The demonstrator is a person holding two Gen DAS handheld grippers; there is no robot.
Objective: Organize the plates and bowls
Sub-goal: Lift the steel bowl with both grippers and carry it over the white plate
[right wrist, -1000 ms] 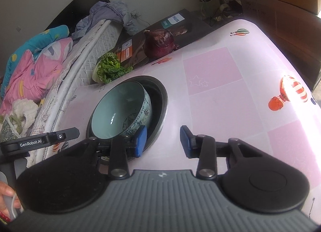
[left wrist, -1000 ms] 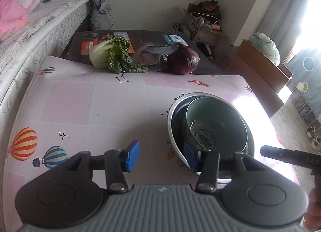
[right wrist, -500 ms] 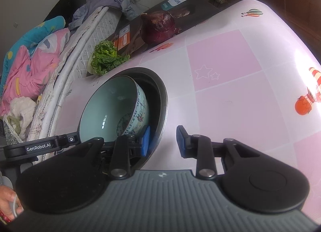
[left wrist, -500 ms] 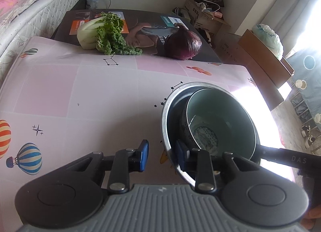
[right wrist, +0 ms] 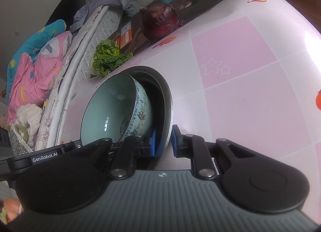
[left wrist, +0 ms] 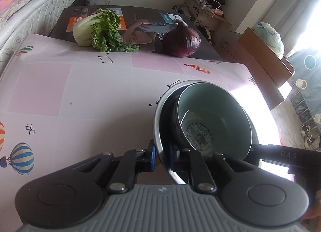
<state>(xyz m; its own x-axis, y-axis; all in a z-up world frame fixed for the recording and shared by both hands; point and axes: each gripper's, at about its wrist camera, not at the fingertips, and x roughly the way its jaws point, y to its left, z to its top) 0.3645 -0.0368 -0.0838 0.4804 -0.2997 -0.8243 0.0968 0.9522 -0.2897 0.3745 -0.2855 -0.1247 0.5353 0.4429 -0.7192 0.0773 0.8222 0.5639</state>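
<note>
A pale green ceramic bowl (left wrist: pixel 216 115) with a blue pattern lies tilted inside a larger steel bowl (left wrist: pixel 158 111) on the pink table. My left gripper (left wrist: pixel 162 153) is shut on the steel bowl's near rim, one finger outside and one inside. In the right wrist view the ceramic bowl (right wrist: pixel 112 107) leans in the steel bowl (right wrist: pixel 167 99). My right gripper (right wrist: pixel 163 141) straddles the opposite rim, its pads close on either side of the wall.
A leafy cabbage (left wrist: pixel 98 29) and a red onion (left wrist: pixel 181 39) lie on a dark printed box (left wrist: pixel 140 23) at the table's far edge. A mattress (left wrist: pixel 30 5) runs along the left. Cardboard boxes (left wrist: pixel 202 11) stand beyond the table.
Both grippers have moved in onto the steel bowl's rim from opposite sides and closed their fingers around its wall. The bowls have stayed in place.
</note>
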